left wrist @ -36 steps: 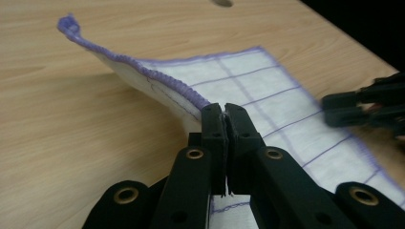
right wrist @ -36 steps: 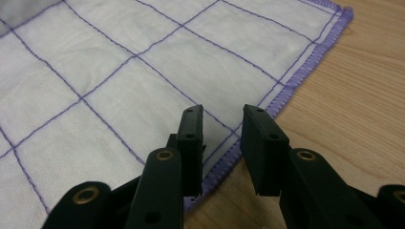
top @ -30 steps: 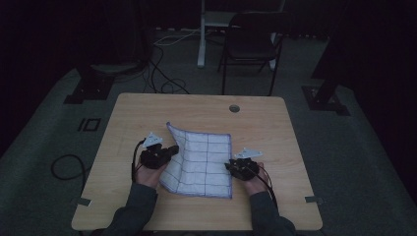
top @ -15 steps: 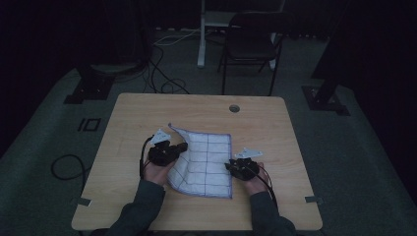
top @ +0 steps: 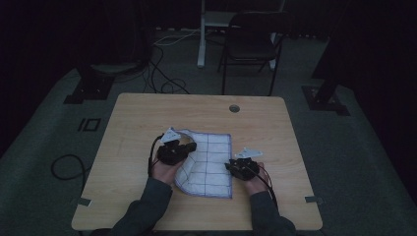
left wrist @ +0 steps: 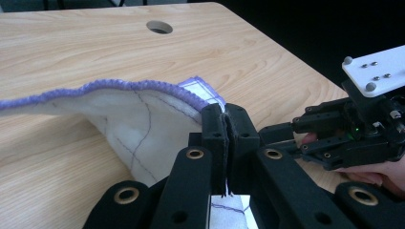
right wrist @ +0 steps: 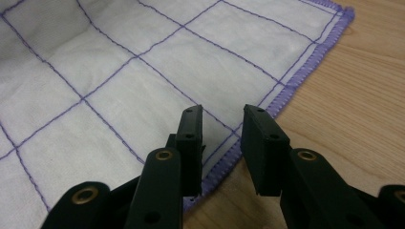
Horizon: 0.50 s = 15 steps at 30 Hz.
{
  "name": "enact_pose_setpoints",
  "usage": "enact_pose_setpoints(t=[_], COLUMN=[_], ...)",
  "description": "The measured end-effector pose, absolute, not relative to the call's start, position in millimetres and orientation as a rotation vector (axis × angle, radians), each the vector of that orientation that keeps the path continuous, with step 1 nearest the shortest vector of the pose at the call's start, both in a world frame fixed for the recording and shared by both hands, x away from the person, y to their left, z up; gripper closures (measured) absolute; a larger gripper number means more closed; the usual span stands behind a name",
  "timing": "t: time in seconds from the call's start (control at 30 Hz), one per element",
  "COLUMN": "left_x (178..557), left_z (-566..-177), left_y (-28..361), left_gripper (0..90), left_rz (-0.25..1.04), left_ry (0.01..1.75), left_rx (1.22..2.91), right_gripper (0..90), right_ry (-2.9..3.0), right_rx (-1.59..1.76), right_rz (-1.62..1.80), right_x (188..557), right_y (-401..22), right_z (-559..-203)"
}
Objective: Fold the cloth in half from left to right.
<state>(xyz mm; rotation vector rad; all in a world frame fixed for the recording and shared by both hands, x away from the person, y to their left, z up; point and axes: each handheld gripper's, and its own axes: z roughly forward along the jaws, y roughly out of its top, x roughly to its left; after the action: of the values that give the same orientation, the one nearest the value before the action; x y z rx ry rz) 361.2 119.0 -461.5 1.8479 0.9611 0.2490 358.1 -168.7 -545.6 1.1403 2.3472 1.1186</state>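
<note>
I am working on a white cloth (top: 209, 160) with a purple grid and purple stitched hem, lying near the middle of the wooden table (top: 133, 118), slightly toward the near edge. Its long axis is running near to far, with the far right corner pointing toward the cable hole (top: 234, 108) in the table top.

I am holding my left gripper (left wrist: 224, 129) closed on the cloth's left edge; in the left gripper view the jaws are pressing together with the fabric pinched between them. The gripped edge is lifting off the table and folding in toward the right, so the hem (left wrist: 119, 88) is arching above the wood while the rest of the cloth is lying flat.

I am keeping my right gripper (right wrist: 222, 136) at the cloth's right edge, toward its near corner. Its jaws are standing apart, one over the cloth, the other over bare table just past the hem, with nothing clamped between them. In the high view both hands are sitting level with each other, the cloth between them.
</note>
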Motion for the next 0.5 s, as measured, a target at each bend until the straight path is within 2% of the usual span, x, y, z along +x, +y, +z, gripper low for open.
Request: enact_pose_setpoints(t=[0.5], left_x=[367], left_z=[-476], left_y=[84], left_gripper=[88.7], left_rz=[0.197], left_ry=[0.920], left_rx=[1.922], right_gripper=[69.8], right_ry=[2.348], right_rx=[1.138], right_rz=[1.119], right_x=[358], right_y=[-169], right_z=[-546])
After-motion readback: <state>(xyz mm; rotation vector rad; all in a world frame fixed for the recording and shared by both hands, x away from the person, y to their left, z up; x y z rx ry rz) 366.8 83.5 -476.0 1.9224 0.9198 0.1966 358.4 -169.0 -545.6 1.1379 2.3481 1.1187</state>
